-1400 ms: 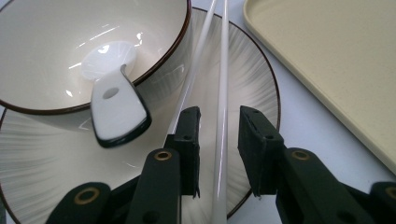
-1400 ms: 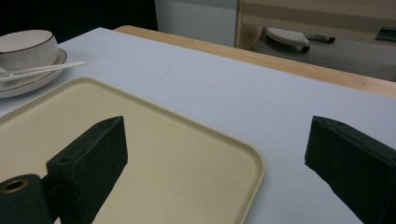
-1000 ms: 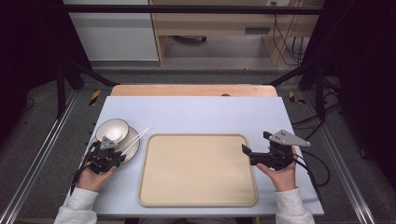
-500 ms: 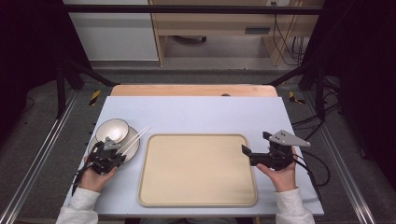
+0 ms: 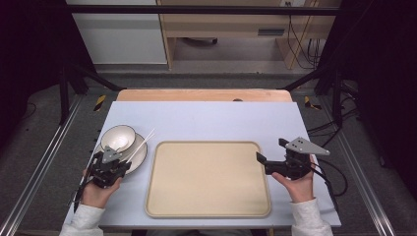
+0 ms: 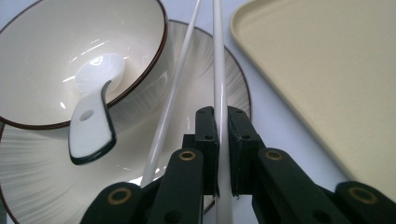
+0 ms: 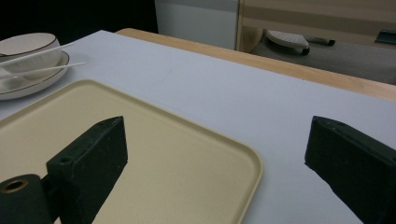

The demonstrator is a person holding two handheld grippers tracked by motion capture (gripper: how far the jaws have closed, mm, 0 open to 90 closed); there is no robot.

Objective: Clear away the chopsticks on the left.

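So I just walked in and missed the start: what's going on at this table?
A person holds a gripper in each hand. The left gripper has its jaws closed on one white chopstick; the other chopstick lies beside it across the plate. A bowl with a spoon sits on that plate. The right gripper waits open at the right edge of the tray.

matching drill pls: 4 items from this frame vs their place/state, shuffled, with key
Items:
1. spoon
2. chopstick
3. tray
4. right gripper

States:
A. open, jaws astride the tray's right edge
B. lying in the bowl
C. bare, in the middle of the table
D. clamped between the left gripper's jaws

Pairs: 1-B, 2-D, 3-C, 4-A
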